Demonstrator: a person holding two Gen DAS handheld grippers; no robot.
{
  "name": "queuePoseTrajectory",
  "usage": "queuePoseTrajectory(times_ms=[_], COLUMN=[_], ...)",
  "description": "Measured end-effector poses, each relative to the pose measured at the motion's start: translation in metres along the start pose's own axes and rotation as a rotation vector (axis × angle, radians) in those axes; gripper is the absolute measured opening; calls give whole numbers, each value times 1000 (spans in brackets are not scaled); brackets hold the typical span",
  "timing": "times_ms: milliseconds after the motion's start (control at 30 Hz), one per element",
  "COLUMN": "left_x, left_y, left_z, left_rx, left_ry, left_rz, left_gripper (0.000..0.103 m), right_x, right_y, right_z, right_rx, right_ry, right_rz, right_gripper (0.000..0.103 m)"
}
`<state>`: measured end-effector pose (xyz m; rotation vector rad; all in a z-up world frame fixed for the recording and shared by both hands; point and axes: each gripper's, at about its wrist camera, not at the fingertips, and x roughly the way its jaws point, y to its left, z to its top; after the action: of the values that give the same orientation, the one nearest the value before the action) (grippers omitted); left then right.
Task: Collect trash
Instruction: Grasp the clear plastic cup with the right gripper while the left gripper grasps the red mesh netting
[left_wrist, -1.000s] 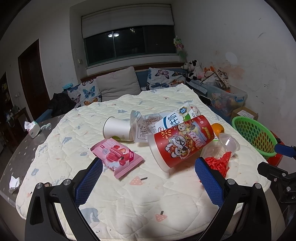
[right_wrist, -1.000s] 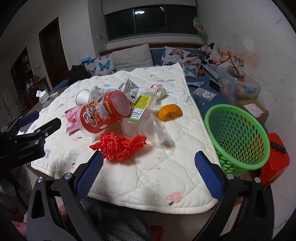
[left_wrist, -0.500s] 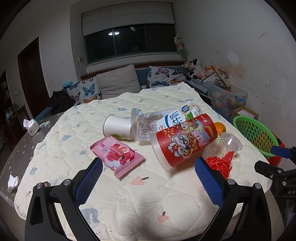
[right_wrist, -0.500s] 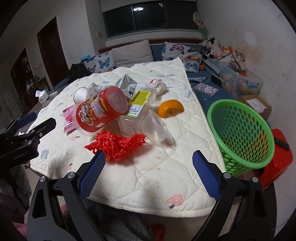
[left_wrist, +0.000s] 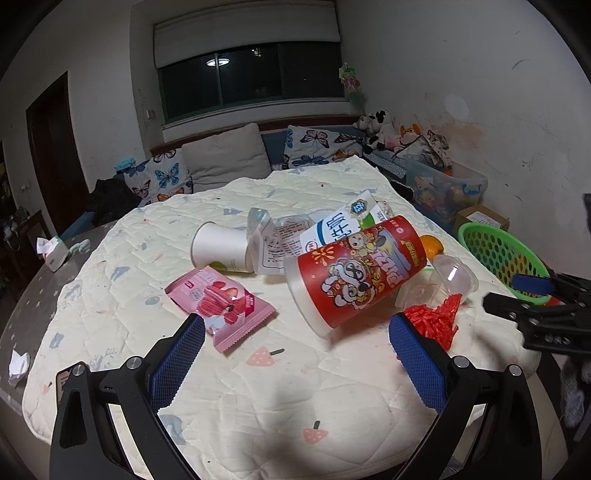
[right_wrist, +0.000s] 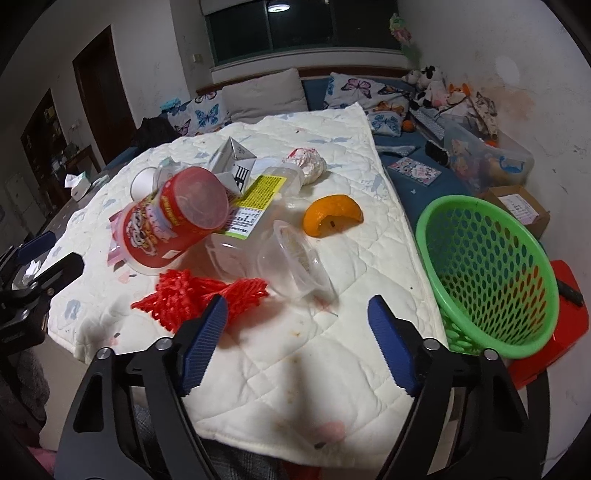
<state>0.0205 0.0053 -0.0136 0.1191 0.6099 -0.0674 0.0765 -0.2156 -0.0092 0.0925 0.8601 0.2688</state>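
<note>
The left wrist camera sits low behind the left hand-held gripper (left_wrist: 295, 332) and looks across the quilt-covered counter (left_wrist: 258, 406) toward the window (left_wrist: 251, 77) and the pillows at the back, with the red snack tub (left_wrist: 358, 273) near in the middle. The right wrist camera sits behind the right hand-held gripper (right_wrist: 297, 314) at the counter's near right corner, looks the same way but more from the right, and has the green basket (right_wrist: 491, 273) close on its right. Both views share the red snack tub, the red net (left_wrist: 436, 317), the clear cup (left_wrist: 456, 275), the orange peel (right_wrist: 332, 216) and the green basket, and each view shows the other hand-held gripper at its edge.
</note>
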Motion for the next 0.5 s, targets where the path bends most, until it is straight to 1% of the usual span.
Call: queuePoseTrajectory(times_ms=[133, 400, 500], left_x=[3, 9, 13], left_y=[-4, -16, -23], left_z=[-1, -4, -5], left_rx=[10, 49, 63], left_ry=[5, 14, 22], left_rz=[-20, -80, -115], left_gripper=[97, 97, 97], right_x=[12, 36, 44], right_y=[0, 4, 4], right_z=[5, 13, 15], right_rx=[-34, -115, -133], right_ry=[22, 49, 59], right_rz=[9, 18, 21], right_gripper=[67, 60, 58])
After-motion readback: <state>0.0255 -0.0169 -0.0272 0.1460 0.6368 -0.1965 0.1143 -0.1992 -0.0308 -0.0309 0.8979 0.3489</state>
